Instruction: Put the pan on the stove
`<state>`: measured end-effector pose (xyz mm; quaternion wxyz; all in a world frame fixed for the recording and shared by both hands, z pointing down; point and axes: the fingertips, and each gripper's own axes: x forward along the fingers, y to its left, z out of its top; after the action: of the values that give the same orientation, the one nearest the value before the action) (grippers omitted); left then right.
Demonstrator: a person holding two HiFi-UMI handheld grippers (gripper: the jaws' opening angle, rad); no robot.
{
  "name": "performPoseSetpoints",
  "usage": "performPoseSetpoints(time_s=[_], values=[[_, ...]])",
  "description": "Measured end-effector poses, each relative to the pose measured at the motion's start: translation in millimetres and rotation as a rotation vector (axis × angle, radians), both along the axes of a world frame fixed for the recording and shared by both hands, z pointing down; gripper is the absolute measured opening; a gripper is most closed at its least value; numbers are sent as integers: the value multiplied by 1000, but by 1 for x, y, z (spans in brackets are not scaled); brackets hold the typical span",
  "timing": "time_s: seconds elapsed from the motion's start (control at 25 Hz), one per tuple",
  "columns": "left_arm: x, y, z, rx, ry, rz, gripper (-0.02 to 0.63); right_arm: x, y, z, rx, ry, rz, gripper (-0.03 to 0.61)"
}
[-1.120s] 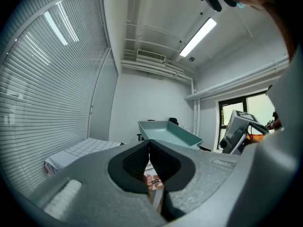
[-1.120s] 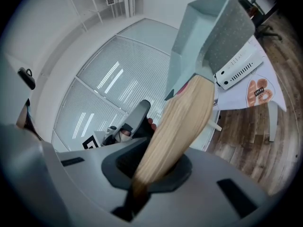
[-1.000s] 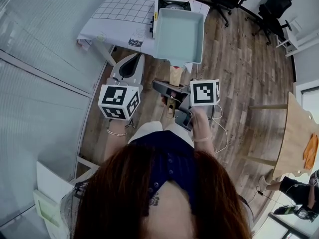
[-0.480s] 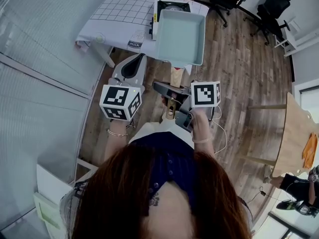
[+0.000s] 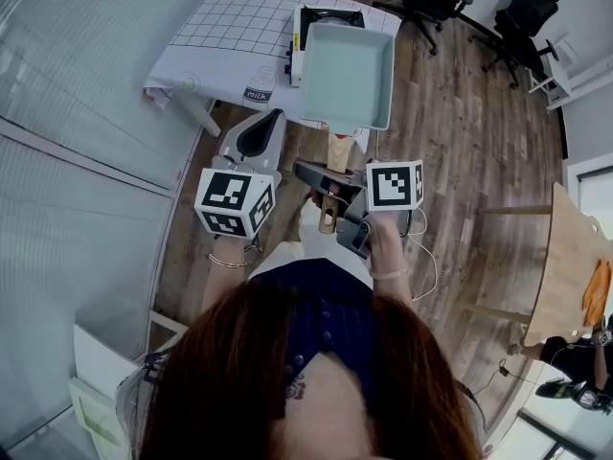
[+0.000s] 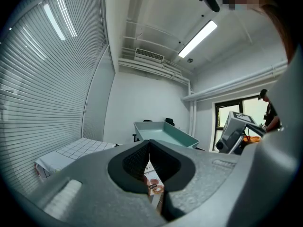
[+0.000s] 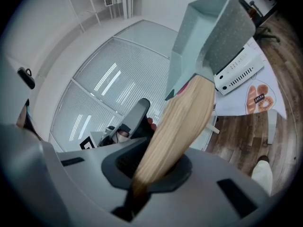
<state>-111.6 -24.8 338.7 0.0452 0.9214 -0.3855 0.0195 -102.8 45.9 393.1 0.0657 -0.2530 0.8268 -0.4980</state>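
Note:
A teal square pan with a wooden handle hangs in the air above the near edge of a table covered with a grid cloth. My right gripper is shut on that handle; in the right gripper view the pan rises tilted ahead of the right gripper. A black and white portable stove sits on the table, partly hidden behind the pan; its white side shows under the pan. My left gripper is shut and empty, left of the handle and apart from the pan.
The tablecloth carries printed pictures, among them a milk label and bread. Wood floor lies to the right, with office chairs at the back and a wooden table at the right edge. Glass walls with blinds stand on the left.
Little differs: the whole view has slid slightly, and the left gripper has shifted a little right and down. The pan stays in the right gripper's hold.

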Motion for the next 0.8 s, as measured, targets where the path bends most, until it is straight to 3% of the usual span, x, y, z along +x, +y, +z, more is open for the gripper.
performPoseSetpoints(time_s=[0.8], values=[[36,-68,-1,8,-36,19,12,22,-66,5,-18,-27,-22,29]])
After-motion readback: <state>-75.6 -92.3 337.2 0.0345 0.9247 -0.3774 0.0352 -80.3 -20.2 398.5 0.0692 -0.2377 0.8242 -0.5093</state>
